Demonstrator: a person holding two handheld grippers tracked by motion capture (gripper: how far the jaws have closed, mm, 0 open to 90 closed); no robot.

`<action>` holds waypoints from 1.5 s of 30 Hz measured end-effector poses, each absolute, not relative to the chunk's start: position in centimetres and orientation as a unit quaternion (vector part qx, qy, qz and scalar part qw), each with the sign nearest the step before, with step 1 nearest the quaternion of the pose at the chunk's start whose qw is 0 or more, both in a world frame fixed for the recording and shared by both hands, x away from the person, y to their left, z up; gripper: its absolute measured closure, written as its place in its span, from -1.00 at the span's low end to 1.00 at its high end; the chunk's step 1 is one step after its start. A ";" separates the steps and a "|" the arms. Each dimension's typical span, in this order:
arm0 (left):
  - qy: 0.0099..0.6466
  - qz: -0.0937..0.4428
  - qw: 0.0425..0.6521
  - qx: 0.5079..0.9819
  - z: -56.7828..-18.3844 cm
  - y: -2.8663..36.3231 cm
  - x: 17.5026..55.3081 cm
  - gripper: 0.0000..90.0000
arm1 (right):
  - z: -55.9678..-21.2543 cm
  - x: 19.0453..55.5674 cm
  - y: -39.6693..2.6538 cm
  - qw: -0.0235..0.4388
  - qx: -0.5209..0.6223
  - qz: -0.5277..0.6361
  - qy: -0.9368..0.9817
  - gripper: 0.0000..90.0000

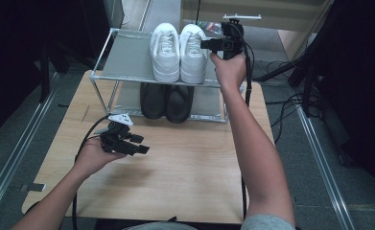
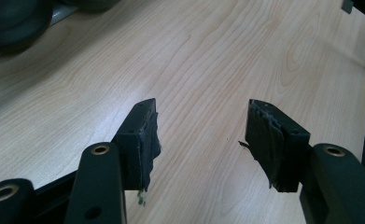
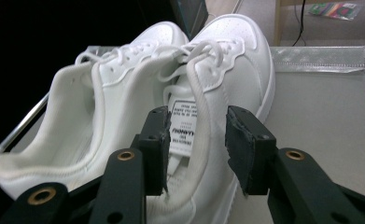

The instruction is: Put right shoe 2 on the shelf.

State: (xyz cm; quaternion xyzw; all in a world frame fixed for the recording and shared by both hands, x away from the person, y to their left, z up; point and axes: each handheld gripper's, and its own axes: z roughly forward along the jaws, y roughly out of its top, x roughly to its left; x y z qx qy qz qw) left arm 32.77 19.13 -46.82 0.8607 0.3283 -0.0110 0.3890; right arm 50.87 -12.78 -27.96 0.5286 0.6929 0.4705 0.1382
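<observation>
On the left side of the wooden table (image 1: 185,163), the left gripper (image 1: 136,143) was held low over the bare tabletop by the person's left hand (image 1: 91,155), well short of the rack. Its jaws stood wide apart with nothing between them; in the left gripper view the worn pads (image 2: 145,140) framed only wood grain. A black cable trailed from this gripper back toward the person.

At the far edge of the table stood a two-level metal shoe rack (image 1: 127,60). Its lower level held a pair of black shoes (image 1: 166,100), side by side, toes pointing toward the person. Its upper level held a pair of white sneakers (image 1: 179,50), set side by side and touching, heels toward the person.

To the right, the right gripper (image 1: 208,44) was raised to the upper level by the right hand (image 1: 229,69) and pointed leftward at the right white sneaker (image 3: 217,93). In the right gripper view, the jaws straddled the outer collar wall of that sneaker: one pad (image 3: 157,144) sat inside the shoe opening next to the tongue label, the other outside the collar. A visible gap separated the pads from the collar, so the grip was released and the sneaker rested on the grey shelf surface (image 3: 320,102) under its own weight. The left white sneaker (image 3: 101,107) lay just beside it, untouched by either jaw.
</observation>
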 end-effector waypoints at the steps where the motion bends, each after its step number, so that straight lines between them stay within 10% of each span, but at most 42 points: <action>1: 0.328 -0.011 0.388 0.861 -46.8 19.1 32.8 -0.01 | -27.9 50.6 -12.8 0.142 0.523 0.468 0.698 0.36; 21: 0.330 -0.011 0.392 0.858 -46.8 19.3 32.8 -0.01 | -28.2 45.7 -15.5 0.132 0.453 0.495 0.730 0.23; 45: 0.329 -0.005 0.389 0.861 -46.7 19.1 32.6 -0.03 | -37.9 37.1 -18.5 0.104 0.389 0.510 0.760 0.12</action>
